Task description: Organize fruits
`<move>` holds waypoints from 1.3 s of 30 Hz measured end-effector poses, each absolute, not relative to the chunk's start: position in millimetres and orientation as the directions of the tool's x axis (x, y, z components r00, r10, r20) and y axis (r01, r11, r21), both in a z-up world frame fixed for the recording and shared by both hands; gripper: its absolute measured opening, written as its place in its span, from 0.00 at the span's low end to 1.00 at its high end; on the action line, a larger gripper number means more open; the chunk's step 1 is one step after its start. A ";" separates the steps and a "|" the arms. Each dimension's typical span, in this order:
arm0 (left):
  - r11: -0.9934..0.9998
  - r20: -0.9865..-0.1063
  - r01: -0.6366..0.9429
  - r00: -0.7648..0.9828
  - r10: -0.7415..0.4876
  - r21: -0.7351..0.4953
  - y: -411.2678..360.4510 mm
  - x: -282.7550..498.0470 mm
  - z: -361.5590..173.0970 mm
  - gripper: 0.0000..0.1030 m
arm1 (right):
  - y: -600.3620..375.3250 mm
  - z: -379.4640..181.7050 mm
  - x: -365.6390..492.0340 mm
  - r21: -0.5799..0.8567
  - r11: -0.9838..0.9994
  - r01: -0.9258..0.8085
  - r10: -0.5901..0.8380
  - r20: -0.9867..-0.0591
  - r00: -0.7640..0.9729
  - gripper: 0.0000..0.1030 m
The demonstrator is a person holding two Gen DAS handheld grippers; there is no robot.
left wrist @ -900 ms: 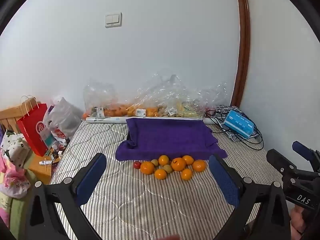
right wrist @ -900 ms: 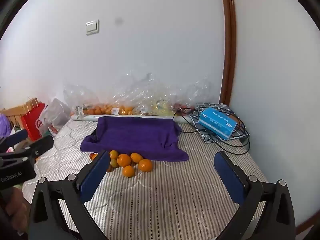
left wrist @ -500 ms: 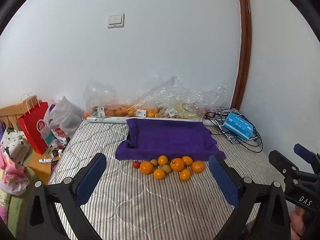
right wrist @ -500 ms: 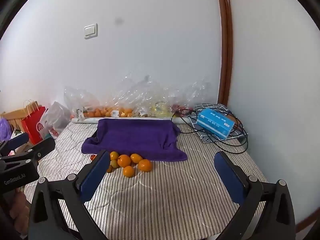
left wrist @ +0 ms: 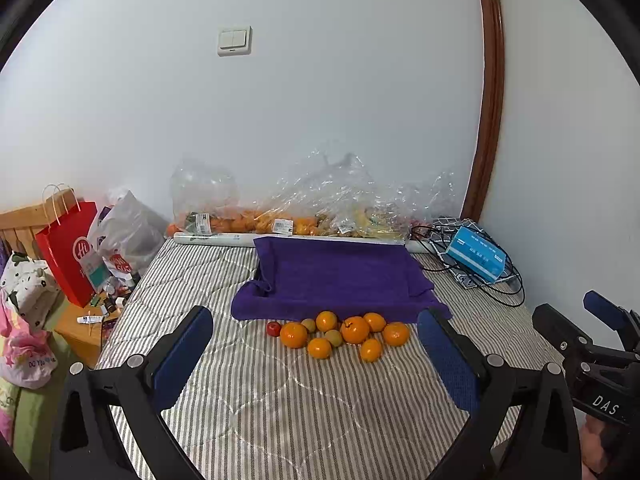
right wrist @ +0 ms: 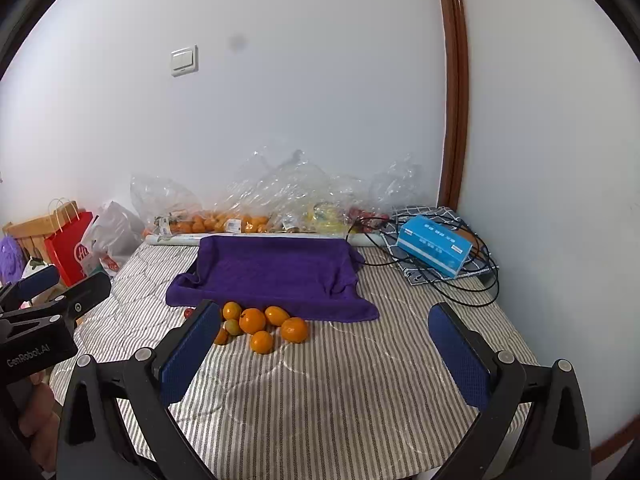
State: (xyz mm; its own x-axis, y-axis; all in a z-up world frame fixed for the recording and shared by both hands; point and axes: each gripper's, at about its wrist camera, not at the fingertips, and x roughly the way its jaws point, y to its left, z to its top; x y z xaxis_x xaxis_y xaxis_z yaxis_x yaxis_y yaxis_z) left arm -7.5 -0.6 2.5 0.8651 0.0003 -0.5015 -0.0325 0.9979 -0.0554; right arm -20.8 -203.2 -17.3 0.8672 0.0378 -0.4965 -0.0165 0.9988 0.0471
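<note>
1. Left gripper (left wrist: 316, 354): jaws spread wide, nothing between the pads, hanging above the striped mattress (left wrist: 304, 412) short of the fruit.
2. Right gripper (right wrist: 326, 346): jaws likewise spread wide and empty, over bare mattress to the right of the fruit; its left finger hides part of the cluster in its own view.
3. Loose fruit cluster (left wrist: 340, 334) lies on the mattress just in front of the purple towel's (left wrist: 340, 276) near edge, some pieces touching. Count from the left wrist view: seven oranges, two small greenish-yellow fruits, one small red fruit (left wrist: 273, 328) at the left end. Ten pieces in all.
4. Purple towel: one, draped over a tray-like shape with raised edges; nothing on it.
5. Against the wall: a row of clear plastic bags (left wrist: 320, 204) holding more orange and yellow fruit; bag count unclear.
6. Right rear corner: one blue box (right wrist: 434, 245) on a patterned cloth amid black cables.
7. Left of mattress: one red paper bag (left wrist: 70, 254), one grey plastic bag (left wrist: 128, 236).
</note>
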 end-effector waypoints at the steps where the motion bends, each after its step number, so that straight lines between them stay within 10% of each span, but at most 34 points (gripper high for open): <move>1: 0.998 -0.502 -0.033 0.865 0.000 -0.055 -0.6 -7.4 2.6 1.00 | -202.6 -17.9 -20.8 0.049 0.999 -0.017 0.039 -0.497 0.867 0.99; 39: 0.999 -0.502 -0.025 0.865 -0.003 -0.049 -2.9 -8.4 4.2 1.00 | -200.6 -18.7 -24.5 0.059 0.998 -0.017 0.044 -0.496 0.867 0.99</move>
